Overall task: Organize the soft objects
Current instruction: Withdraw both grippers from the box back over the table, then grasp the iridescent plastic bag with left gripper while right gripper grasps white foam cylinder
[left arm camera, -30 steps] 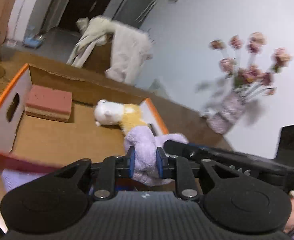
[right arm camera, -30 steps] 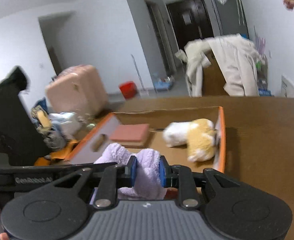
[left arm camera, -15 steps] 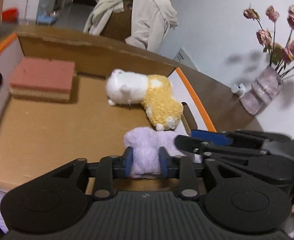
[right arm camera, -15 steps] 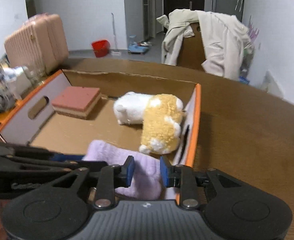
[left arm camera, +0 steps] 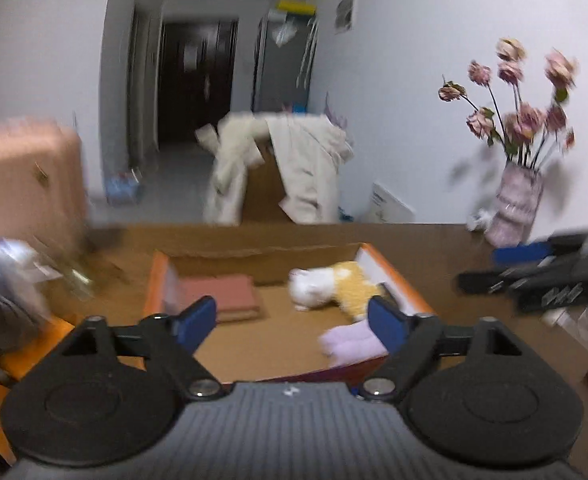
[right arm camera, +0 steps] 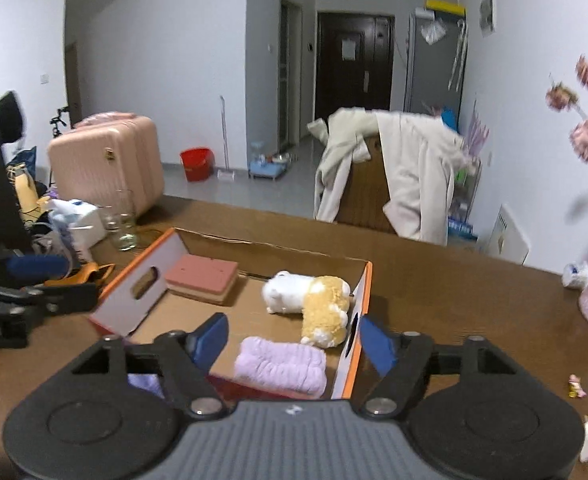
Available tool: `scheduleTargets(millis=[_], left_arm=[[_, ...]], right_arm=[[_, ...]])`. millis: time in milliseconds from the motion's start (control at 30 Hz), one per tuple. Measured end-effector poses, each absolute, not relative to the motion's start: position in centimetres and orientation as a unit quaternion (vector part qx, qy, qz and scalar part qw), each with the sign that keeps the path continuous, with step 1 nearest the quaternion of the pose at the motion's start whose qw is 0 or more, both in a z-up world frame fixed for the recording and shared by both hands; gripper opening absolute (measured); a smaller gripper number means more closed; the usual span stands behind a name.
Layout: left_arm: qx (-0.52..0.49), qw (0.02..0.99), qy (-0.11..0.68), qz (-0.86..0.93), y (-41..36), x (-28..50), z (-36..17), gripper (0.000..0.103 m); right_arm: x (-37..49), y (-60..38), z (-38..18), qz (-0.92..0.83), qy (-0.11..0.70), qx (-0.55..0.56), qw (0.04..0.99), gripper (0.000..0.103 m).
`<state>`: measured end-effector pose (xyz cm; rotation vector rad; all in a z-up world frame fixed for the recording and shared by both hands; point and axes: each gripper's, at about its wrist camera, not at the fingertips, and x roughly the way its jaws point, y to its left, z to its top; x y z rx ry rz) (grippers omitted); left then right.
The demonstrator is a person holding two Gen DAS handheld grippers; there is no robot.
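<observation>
Beside purple towel (right arm camera: 281, 365) — plush toy (right arm camera: 314, 302), sponge (right arm camera: 202, 278)

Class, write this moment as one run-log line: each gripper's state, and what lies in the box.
left gripper: opening, empty | right gripper: opening, empty | cardboard box: purple towel, plush hamster, pink sponge block

A pink suitcase (right arm camera: 108, 160) is standing on the floor beside a red bucket (right arm camera: 196, 163); a beige coat (right arm camera: 406, 168) is hanging over a chair; a vase of flowers (left arm camera: 516, 204) is sitting on the table (right arm camera: 474, 304).
</observation>
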<state>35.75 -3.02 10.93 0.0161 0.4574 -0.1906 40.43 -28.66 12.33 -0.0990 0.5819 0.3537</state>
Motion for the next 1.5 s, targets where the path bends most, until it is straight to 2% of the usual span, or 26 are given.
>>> scheduleTargets(millis=[133,333,433,633,767,900,1133,1500], left_arm=[[0.052,0.978,0.192,-0.057,-1.5,30.8,10.9,0.093],[0.055,0.981,0.181,-0.034,-0.7,26.6,10.5,0.095],[0.060,0.986,0.153,-0.024,-0.4,23.1,9.3,0.099],[0.046,0.988,0.145,-0.026,-0.1,15.5,4.9,0.102],[0.036,0.986,0.161,-0.019,0.4,12.2,2.5,0.103],[0.042,0.983,0.177,-0.021,0.3,12.1,2.0,0.103],[0.040,0.984,0.174,-0.026,-0.2,13.3,1.9,0.103],[0.037,0.971,0.236,-0.028,-1.8,19.8,-1.3,0.103]], right_arm=[[35.7,-28.8,12.7,0.185,0.249,-0.041,0.950,0.089],[31.5,-28.2,12.6,0.179,0.217,-0.028,0.959,0.090],[28.3,-28.6,11.6,0.171,0.188,-0.004,0.967,0.090],[19.7,-28.2,6.7,0.172,0.157,0.001,0.972,0.092],[14.6,-28.3,3.1,0.171,0.167,0.019,0.971,0.100],[13.5,-28.2,1.5,0.174,0.188,0.028,0.966,0.101],[14.0,-27.6,1.8,0.158,0.181,0.020,0.971,0.101],[20.2,-26.4,-2.0,0.162,0.248,0.042,0.954,0.097]])
